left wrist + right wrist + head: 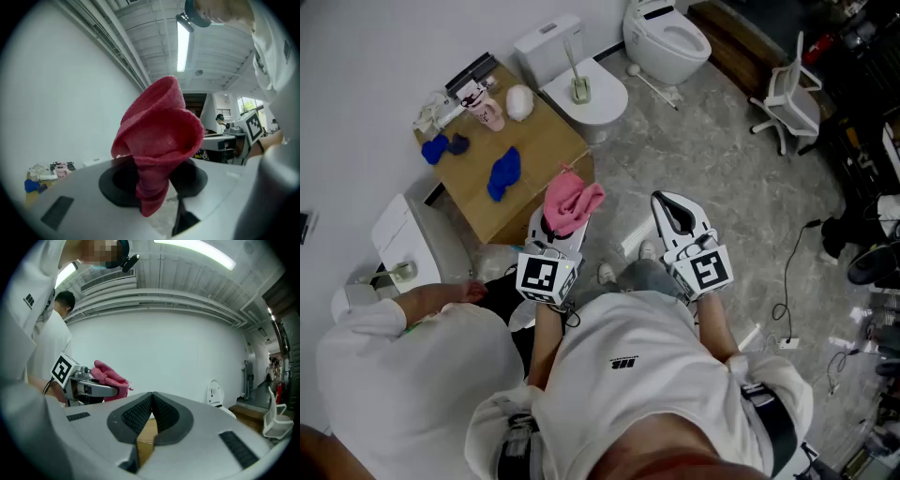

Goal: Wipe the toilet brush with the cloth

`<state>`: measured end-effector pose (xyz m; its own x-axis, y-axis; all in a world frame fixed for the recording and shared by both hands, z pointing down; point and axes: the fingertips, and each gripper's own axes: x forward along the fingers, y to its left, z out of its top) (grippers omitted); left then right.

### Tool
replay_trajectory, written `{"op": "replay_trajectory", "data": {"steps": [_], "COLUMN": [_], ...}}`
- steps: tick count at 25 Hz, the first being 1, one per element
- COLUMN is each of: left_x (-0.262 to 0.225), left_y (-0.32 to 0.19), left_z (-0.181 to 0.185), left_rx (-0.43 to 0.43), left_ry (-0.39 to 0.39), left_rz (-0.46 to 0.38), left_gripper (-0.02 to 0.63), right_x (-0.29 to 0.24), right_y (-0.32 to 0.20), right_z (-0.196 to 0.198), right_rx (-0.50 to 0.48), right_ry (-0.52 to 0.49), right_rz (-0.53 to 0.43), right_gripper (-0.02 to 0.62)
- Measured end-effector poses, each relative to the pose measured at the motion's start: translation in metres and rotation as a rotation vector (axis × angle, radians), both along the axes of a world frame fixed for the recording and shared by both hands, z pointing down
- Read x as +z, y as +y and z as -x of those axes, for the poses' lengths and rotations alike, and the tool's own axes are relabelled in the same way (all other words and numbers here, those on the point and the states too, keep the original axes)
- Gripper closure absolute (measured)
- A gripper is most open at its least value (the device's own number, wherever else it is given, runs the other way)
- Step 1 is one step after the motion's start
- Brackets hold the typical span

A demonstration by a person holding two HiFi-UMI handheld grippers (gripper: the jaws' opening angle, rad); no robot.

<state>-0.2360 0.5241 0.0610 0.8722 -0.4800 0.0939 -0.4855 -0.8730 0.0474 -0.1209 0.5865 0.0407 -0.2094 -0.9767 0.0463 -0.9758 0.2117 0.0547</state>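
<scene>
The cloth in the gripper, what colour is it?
The cloth is pinkish red, clearest in the left gripper view.

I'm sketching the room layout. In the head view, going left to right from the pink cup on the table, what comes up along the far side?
pink cup → white oval thing → toilet brush → open toilet → white chair
</scene>
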Motion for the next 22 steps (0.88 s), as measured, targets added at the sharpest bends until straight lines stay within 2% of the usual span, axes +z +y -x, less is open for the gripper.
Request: {"op": "replay_trajectory", "data": {"steps": [8,13,22], "left_x": [0.011,0.011,0.012], "left_y": [-0.009,-0.033,-0.09], "left_z": [0.001,-0.011,-0.058], "left_rx": [0.02,0.027,0.009], "left_ry": [0.005,0.004,-0.026], "left_rz": [0.006,0.014,0.011], "left_gripper": [0.431,0.431,0.431], "right_x": [0.006,0.01,0.016], "right_y": [-0.011,-0.038,-0.1], "right_z": [0.003,-0.004,-0.051], "right_rx": [0.041,0.034,-0.002], "right_ry": [0.014,0.022,-0.003], "right_rz": [0.001,0.024,0.03], "right_gripper": [0.598,0.598,0.598]}}
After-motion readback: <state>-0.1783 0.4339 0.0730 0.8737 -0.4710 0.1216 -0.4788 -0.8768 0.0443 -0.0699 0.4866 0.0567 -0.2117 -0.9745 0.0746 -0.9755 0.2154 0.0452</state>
